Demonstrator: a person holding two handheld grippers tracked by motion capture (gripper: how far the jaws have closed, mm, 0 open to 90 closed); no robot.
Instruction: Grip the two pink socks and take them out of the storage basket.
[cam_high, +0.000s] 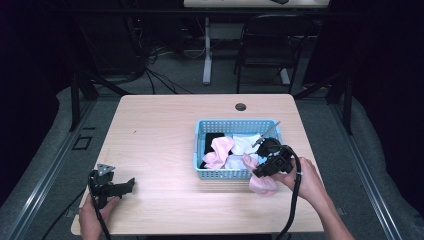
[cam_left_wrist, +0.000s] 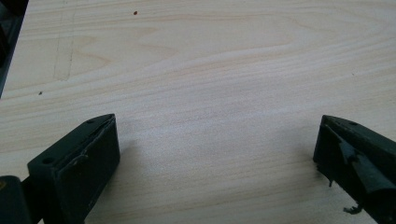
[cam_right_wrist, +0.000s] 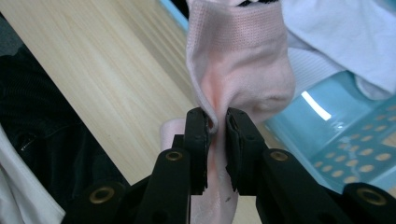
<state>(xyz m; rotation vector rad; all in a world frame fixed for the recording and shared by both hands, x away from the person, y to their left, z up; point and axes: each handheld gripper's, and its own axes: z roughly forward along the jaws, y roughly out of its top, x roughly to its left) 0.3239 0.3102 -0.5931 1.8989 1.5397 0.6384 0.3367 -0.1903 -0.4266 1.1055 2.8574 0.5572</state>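
Right tongs (cam_right_wrist: 217, 122) are clamped on a pink sock (cam_right_wrist: 238, 65) draped over the blue basket's (cam_high: 220, 174) front wall near the surface's (cam_high: 160, 135) right edge, while left tongs (cam_left_wrist: 215, 154) sit wide open, empty, at the front-left corner.

My right gripper (cam_right_wrist: 216, 125) pinched a pale pink sock (cam_right_wrist: 238, 70), draped over the blue basket's (cam_high: 235, 173) six-o'clock rim, toe hanging outside.

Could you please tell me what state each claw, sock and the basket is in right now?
Left claw: open, holding nothing, over bare table.
Right claw: shut on the pink sock.
Pink sock: pinched, draped across the basket's near wall.
Blue basket: upright, holding pink, white and black clothes.
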